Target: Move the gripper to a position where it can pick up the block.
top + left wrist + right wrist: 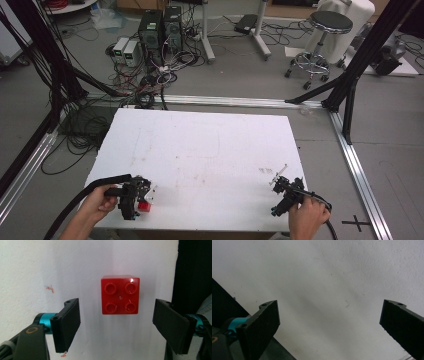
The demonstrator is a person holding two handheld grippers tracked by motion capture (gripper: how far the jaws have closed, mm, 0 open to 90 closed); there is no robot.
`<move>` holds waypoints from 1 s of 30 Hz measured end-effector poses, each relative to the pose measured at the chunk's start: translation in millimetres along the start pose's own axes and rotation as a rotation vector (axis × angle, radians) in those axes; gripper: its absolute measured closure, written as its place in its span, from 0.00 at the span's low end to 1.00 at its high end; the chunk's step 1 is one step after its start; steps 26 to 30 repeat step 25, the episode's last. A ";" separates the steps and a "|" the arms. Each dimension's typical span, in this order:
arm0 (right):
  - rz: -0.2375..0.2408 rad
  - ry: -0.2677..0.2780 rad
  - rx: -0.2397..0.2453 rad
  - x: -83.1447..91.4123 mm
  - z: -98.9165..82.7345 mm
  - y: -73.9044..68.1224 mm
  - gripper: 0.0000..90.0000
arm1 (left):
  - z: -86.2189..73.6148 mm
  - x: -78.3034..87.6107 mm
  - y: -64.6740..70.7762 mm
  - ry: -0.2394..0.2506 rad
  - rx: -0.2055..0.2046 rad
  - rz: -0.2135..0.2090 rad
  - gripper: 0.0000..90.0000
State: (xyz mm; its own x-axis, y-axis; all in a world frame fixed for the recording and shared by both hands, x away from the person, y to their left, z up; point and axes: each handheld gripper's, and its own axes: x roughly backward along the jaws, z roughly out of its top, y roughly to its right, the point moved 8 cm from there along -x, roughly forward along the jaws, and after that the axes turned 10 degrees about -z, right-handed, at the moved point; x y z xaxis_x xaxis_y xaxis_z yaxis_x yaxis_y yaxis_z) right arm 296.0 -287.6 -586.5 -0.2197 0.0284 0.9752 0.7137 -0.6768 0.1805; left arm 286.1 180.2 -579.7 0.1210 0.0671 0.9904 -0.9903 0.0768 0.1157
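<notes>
A small red brick (120, 295) with four studs lies on the white table (200, 150) near its front left corner. In the high view the red brick (144, 205) sits just under the tip of my left gripper (137, 200). Seen from the left gripper view, my left gripper (117, 322) stands open above the brick, its jaws wide apart on either side and not touching it. My right gripper (282, 192) hovers near the front right corner of the table. In the right gripper view my right gripper (329, 322) is open with bare white table between its jaws.
The table's front edge runs just below both grippers. On the floor behind the table are computer towers (160, 27), tangled cables (145, 80), a round stool (325, 30) and black frame legs (350, 85). A dark gap (195, 272) lies beyond the table edge.
</notes>
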 end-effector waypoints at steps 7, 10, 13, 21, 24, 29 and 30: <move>0.005 0.000 0.000 -0.4 -0.6 0.2 0.02 | 5.6 -7.4 2.0 -0.013 -0.009 -0.010 0.25; 0.004 0.000 -0.003 -0.1 -0.2 -0.1 0.02 | 7.1 -10.4 1.8 -0.018 -0.011 -0.008 0.25; 0.004 0.000 -0.002 -0.1 -0.2 -0.2 0.02 | 8.2 -12.9 0.5 -0.023 -0.011 -0.010 0.25; 0.004 0.000 -0.002 -0.2 -0.4 0.0 0.02 | 9.6 -14.9 0.7 -0.023 -0.017 -0.012 0.25; 0.007 0.000 0.003 -0.5 0.3 -0.5 0.02 | 9.2 -13.7 1.6 -0.026 -0.014 -0.014 0.25; 0.007 0.002 0.007 -0.6 0.6 -0.3 0.02 | 9.4 -13.0 1.7 -0.024 -0.016 -0.011 0.25; 0.007 0.002 0.007 -0.6 0.6 -0.3 0.02 | 9.4 -13.0 1.7 -0.024 -0.016 -0.011 0.25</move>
